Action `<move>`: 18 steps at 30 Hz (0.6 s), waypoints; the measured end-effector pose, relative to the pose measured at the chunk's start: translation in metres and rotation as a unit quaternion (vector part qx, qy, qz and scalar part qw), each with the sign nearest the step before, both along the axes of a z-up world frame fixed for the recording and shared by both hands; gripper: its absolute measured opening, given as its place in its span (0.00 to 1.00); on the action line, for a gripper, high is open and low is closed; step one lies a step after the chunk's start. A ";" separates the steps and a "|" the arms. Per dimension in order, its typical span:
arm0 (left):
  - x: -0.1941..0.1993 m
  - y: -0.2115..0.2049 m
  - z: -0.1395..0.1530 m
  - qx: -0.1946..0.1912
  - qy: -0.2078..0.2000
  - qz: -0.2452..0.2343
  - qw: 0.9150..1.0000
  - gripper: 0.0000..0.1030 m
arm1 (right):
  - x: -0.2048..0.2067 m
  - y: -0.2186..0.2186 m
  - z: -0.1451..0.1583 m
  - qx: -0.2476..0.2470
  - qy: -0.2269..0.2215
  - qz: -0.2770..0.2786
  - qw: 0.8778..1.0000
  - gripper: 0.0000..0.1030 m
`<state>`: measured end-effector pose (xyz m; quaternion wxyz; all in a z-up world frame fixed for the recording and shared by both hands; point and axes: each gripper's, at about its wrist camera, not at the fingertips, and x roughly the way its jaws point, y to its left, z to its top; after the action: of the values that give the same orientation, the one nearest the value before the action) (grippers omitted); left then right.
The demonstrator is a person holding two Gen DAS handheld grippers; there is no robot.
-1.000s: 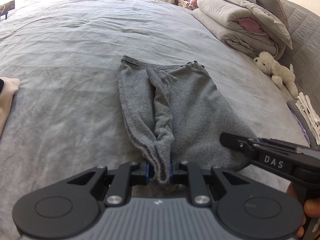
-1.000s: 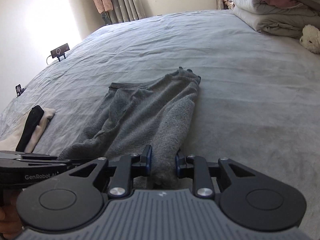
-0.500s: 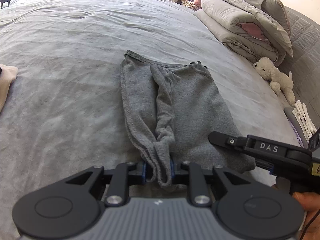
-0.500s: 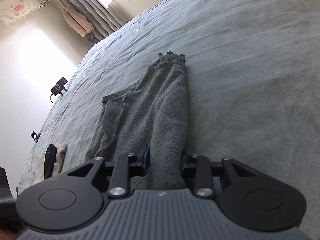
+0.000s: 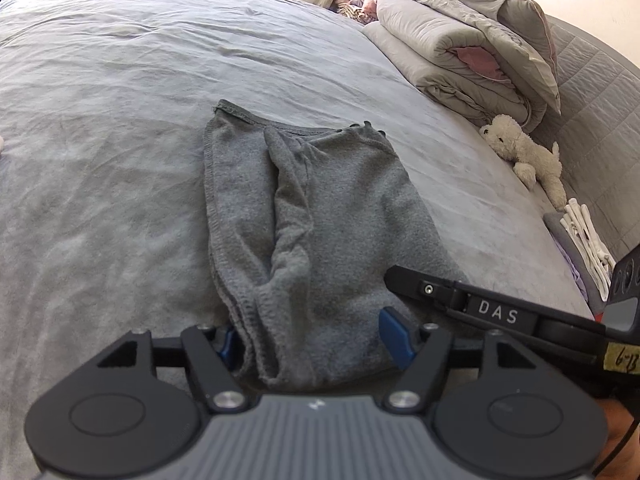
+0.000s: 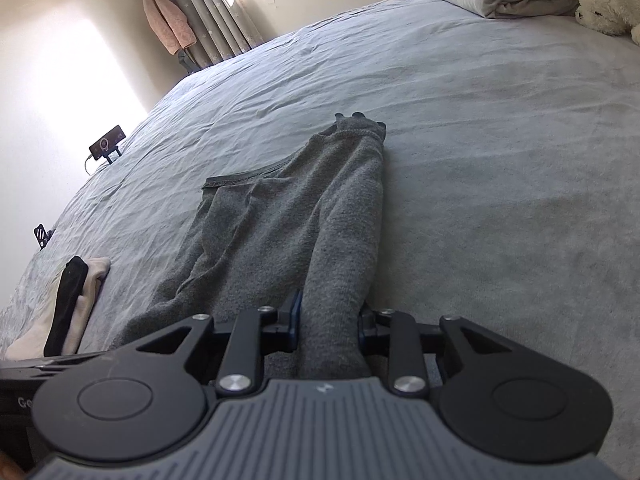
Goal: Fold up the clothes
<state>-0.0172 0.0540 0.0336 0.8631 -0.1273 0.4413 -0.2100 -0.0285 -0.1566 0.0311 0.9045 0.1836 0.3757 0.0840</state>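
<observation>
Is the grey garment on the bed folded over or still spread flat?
Folded over: the grey garment lies doubled lengthwise on the bed, stitched hems stacked along one side and a loose fold ridging its middle.

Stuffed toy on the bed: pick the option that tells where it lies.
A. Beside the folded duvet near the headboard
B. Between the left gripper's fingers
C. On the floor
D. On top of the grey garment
A: the white stuffed toy lies on the bed beside the folded duvet, well clear of the grey garment.

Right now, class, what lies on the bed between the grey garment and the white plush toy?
Only bare grey bedsheet. The left wrist view shows the grey garment and the plush toy apart, with nothing lying on the stretch between them.
</observation>
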 end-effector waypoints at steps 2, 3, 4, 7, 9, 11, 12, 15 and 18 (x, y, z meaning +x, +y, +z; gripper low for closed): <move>0.001 0.001 -0.001 -0.005 0.000 0.003 1.000 0.66 | 0.001 0.000 0.000 0.000 0.000 0.000 1.000 0.28; 0.002 0.002 -0.001 -0.008 0.000 0.004 1.000 0.66 | 0.001 -0.001 0.000 -0.001 0.000 0.000 1.000 0.28; 0.003 0.003 -0.001 -0.014 0.002 0.007 1.000 0.66 | 0.001 -0.001 0.000 -0.001 0.000 0.001 1.000 0.28; 0.006 0.007 -0.002 -0.025 0.005 0.015 1.000 0.65 | 0.001 0.001 0.001 -0.007 -0.002 0.002 1.000 0.28; 0.007 0.006 -0.002 -0.020 0.001 0.018 1.000 0.62 | 0.001 0.001 0.001 -0.009 -0.002 0.003 1.000 0.28; 0.008 0.006 -0.002 -0.015 -0.002 0.020 1.000 0.61 | 0.001 0.002 0.002 -0.011 -0.002 0.003 1.000 0.28; 0.009 0.006 -0.003 -0.014 -0.003 0.020 1.000 0.61 | 0.001 0.002 0.002 -0.012 -0.002 0.003 1.000 0.28; 0.011 0.006 -0.004 -0.009 -0.006 0.023 1.000 0.56 | 0.002 0.002 0.002 -0.011 -0.001 0.003 1.000 0.28; 0.014 0.007 -0.005 -0.004 -0.006 0.027 1.000 0.47 | 0.003 0.002 0.001 -0.008 0.001 0.003 1.000 0.28</move>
<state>-0.0036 0.0609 0.0287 0.8705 -0.1414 0.4319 -0.1888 -0.0260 -0.1548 0.0322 0.9052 0.1755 0.3780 0.0832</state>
